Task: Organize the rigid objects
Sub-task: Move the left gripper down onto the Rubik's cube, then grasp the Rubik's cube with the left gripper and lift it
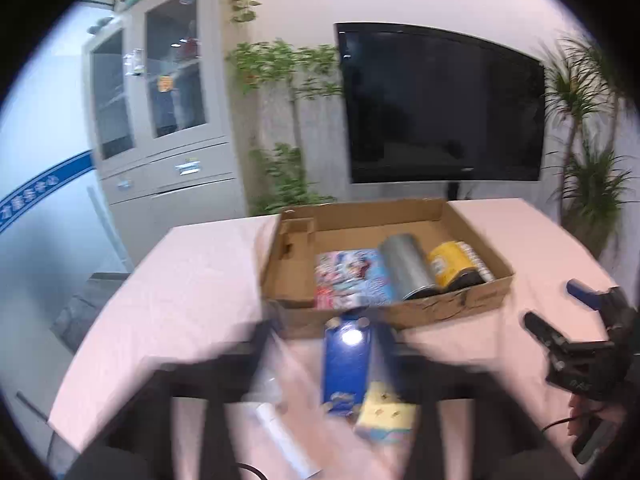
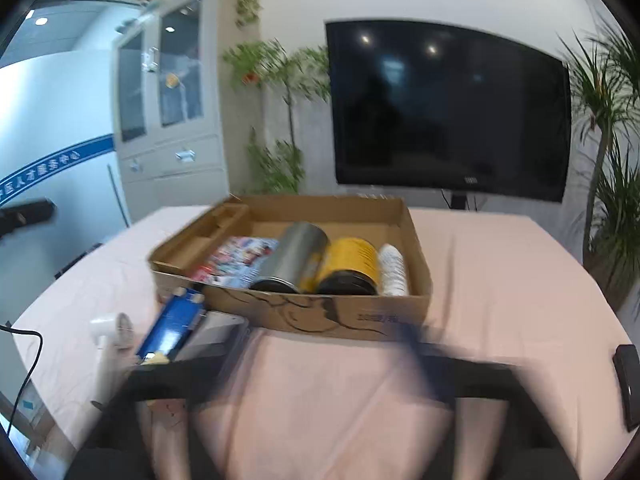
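Observation:
A shallow cardboard box [image 1: 460, 308] [image 2: 320, 316] sits on the pink table. It holds a colourful flat pack [image 1: 352, 276] [image 2: 240, 260], a silver can [image 1: 406, 266] [image 2: 294, 256], a yellow can [image 1: 452, 266] [image 2: 352, 266] and a white bottle [image 2: 392, 270]. A blue box [image 1: 346, 364] [image 2: 170, 330] lies in front of the box, between the blurred fingers of my left gripper [image 1: 324, 344], which looks open around it. A yellow box [image 1: 384, 410] lies beside it. My right gripper [image 2: 324, 340] is blurred and empty, jaws apart; it also shows in the left wrist view [image 1: 560, 320].
A white handheld device [image 1: 280, 436] [image 2: 110, 340] lies at the table's near left. A black flat object [image 2: 628, 384] lies at the table's right edge. A TV [image 1: 440, 104], a cabinet [image 1: 160, 100] and plants stand behind the table.

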`<state>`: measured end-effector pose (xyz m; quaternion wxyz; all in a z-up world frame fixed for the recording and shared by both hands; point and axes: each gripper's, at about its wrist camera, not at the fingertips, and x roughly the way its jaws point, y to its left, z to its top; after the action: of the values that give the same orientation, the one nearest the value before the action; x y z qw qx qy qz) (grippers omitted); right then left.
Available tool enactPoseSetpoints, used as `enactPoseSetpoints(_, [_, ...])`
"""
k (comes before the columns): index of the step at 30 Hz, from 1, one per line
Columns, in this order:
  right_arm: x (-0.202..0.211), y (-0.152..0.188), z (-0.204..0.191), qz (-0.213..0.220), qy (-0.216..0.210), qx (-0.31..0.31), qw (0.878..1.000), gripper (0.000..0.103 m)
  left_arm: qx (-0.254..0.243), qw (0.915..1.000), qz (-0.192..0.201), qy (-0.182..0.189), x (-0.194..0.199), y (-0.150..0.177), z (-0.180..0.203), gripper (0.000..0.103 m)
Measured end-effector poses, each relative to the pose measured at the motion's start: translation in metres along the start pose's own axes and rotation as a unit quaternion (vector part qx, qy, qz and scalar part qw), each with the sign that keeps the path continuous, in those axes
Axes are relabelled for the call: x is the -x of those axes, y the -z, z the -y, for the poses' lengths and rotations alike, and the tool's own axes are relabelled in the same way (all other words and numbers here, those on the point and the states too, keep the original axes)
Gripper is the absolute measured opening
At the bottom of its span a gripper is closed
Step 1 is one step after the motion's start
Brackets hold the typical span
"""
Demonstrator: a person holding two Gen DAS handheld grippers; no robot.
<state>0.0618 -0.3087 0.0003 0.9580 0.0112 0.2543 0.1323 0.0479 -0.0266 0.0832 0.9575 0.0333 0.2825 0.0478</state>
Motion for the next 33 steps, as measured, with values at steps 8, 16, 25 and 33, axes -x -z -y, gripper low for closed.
enactPoseSetpoints(8, [-0.006, 0.029, -0.059, -0.042, -0.126, 0.040, 0.990, 0.103, 0.076, 0.9945, -0.047, 0.054, -0.035, 0.042, -0.028, 0.102])
enactPoseSetpoints(16, [-0.033, 0.077, -0.101, -0.147, -0.211, 0.064, 0.964, 0.098, 0.144, 0.9473, -0.169, 0.231, -0.116, 0.084, -0.022, 0.101])
enactPoseSetpoints(25, [-0.080, 0.089, -0.110, -0.205, -0.247, 0.056, 0.946, 0.073, 0.113, 0.9234, -0.236, 0.281, -0.146, 0.100, 0.022, 0.062])
enactPoseSetpoints(33, [-0.078, 0.100, -0.090, -0.227, -0.247, 0.078, 0.939, 0.065, 0.110, 0.9070, -0.266, 0.307, -0.133, 0.113, 0.042, 0.060])
